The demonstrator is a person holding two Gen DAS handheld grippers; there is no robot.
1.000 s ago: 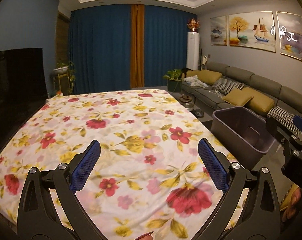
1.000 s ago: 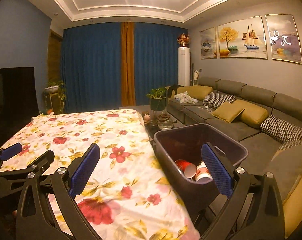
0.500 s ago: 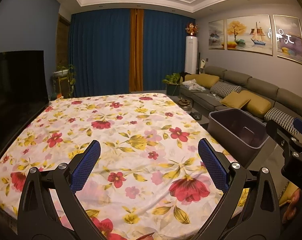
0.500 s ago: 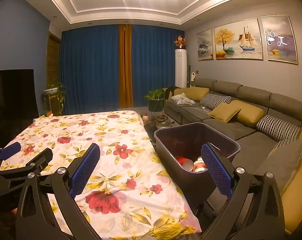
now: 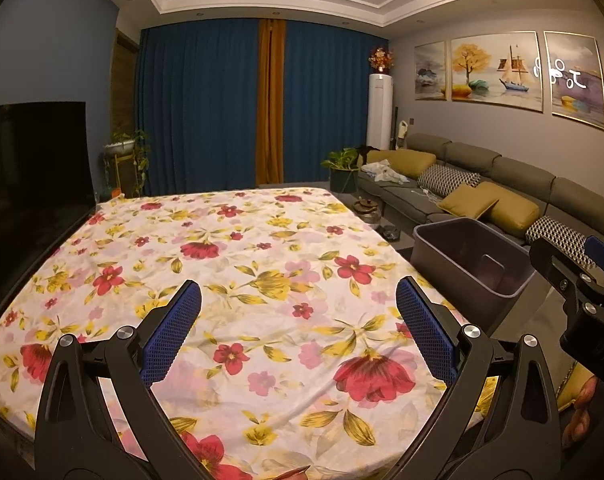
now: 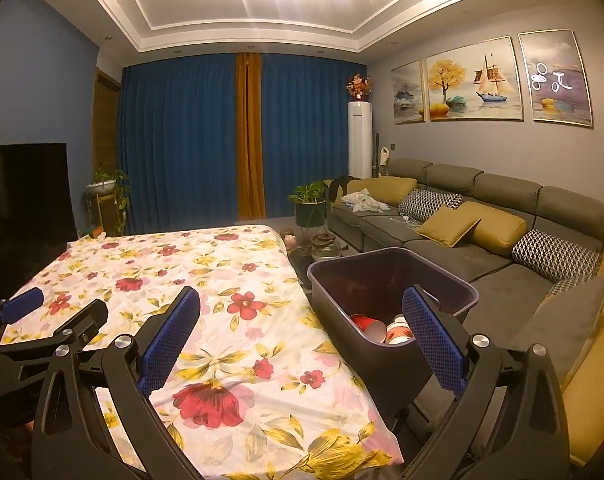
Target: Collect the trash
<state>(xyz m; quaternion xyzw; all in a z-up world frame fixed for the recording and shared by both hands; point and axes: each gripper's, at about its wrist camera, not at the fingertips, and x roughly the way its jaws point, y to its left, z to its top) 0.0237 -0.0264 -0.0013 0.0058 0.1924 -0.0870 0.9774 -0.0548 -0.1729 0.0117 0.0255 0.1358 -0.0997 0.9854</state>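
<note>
A dark purple bin (image 6: 394, 280) stands at the right edge of the flowered table (image 6: 205, 280). Inside it lie a red paper cup (image 6: 368, 326) and a white printed cup (image 6: 398, 332). The bin also shows in the left wrist view (image 5: 472, 260). My left gripper (image 5: 299, 330) is open and empty, held above the near part of the flowered table (image 5: 241, 264). My right gripper (image 6: 302, 338) is open and empty, held above the table's right edge beside the bin. I see no loose trash on the cloth.
A grey sofa (image 6: 482, 220) with yellow and patterned cushions runs along the right wall. A potted plant (image 6: 310, 200) and small items stand on the floor beyond the bin. A dark TV screen (image 5: 33, 160) is at the left. Blue curtains hang behind.
Both grippers have risen and drawn back a little, so more of the table and the room shows. Both stay open and empty.
</note>
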